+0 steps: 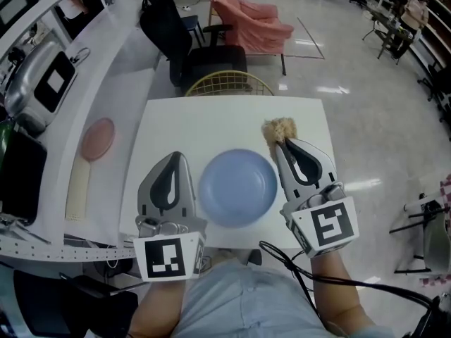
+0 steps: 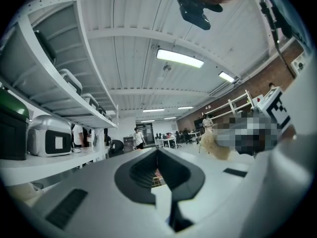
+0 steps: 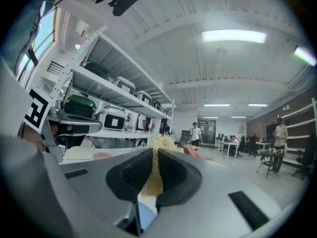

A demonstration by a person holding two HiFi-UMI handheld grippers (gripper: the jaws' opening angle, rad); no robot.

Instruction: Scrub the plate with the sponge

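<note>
**Grippers, sponge and plate on the table**

Right gripper: jaws pinched on a tan, fibrous sponge, whose tuft juts past the tips. It sits near the plate's far right rim.
Left gripper: jaws pressed together with nothing between them, just left of the plate.
Plate: pale blue and round, flat on the white table between the two grippers.
Surroundings: a yellow wire chair at the table's far edge and a pink disc on the left counter.

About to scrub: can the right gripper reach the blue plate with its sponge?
Probably yes: the right gripper, shut on the tan fibrous sponge, sits beside the round blue plate with nothing between.
</note>
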